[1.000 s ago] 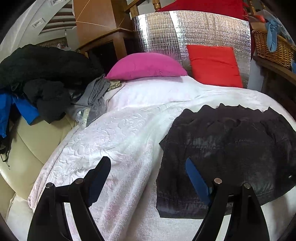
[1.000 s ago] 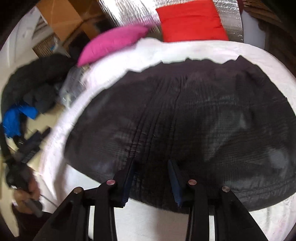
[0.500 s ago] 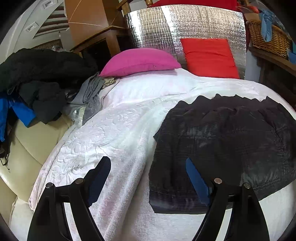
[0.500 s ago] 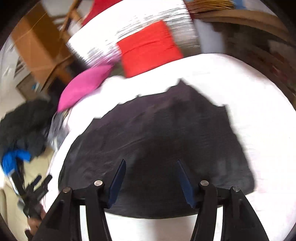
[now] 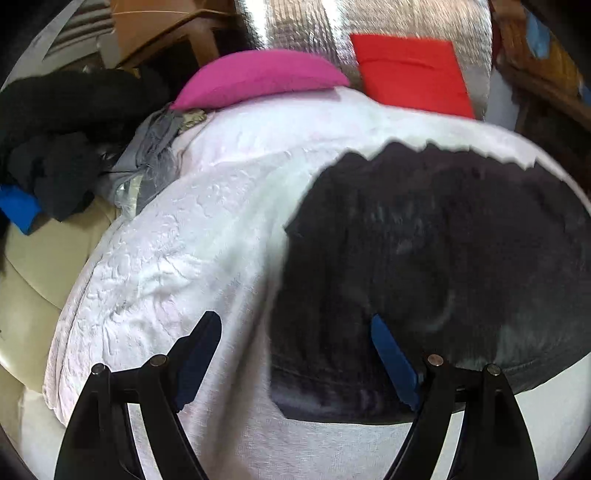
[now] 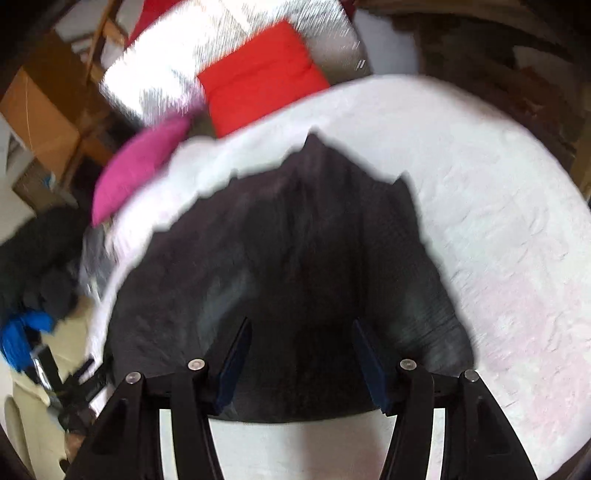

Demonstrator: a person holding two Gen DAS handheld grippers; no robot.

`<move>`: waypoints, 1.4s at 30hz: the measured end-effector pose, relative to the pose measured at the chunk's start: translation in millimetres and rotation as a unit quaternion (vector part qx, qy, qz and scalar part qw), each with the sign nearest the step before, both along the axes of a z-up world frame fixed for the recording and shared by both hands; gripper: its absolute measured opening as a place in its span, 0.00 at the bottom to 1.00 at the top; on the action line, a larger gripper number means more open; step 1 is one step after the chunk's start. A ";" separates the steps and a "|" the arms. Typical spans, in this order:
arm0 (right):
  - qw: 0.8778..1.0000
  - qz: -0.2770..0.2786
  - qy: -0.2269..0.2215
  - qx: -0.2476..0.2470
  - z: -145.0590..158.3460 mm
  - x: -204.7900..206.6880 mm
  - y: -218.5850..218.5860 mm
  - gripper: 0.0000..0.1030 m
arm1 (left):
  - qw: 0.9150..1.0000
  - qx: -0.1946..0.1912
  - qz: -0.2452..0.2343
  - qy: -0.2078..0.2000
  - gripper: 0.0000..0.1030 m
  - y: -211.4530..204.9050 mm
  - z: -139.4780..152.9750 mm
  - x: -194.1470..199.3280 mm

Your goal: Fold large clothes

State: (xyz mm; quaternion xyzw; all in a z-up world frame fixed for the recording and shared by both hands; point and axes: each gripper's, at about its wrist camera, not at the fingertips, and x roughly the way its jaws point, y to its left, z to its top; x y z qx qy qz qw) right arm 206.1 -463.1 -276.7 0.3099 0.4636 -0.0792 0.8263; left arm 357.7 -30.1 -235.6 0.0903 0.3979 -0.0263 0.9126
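Observation:
A large black garment (image 5: 436,258) lies flat on a white textured bed cover (image 5: 177,251). In the left wrist view my left gripper (image 5: 295,354) is open and empty, hovering over the garment's near left corner and the cover beside it. In the right wrist view the same garment (image 6: 295,251) fills the middle, and my right gripper (image 6: 299,362) is open and empty above its near edge. Both views are motion-blurred.
A pink pillow (image 5: 258,77) and a red cushion (image 5: 410,74) lean at the head against a silver panel (image 5: 303,22). A pile of dark, grey and blue clothes (image 5: 62,155) sits on a cream seat at the left. A wicker basket (image 5: 546,48) stands far right.
My right gripper has opened wider and swung right, toward the garment's right side. My left gripper has moved closer to the garment's near left corner.

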 end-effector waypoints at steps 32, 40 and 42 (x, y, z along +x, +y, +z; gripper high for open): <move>0.995 0.023 0.032 0.092 -69.1 27.8 -24.2 0.73 | 0.980 -0.168 -0.046 0.095 0.58 4.1 -26.2 40.5; 0.994 0.004 0.011 0.106 -54.6 21.7 -38.9 0.73 | 0.991 -0.110 -0.042 0.066 0.63 -3.8 -20.1 34.6; 0.994 0.002 0.014 0.111 -58.7 20.9 -43.3 0.73 | 0.993 -0.097 -0.043 0.058 0.63 -5.1 -18.1 33.1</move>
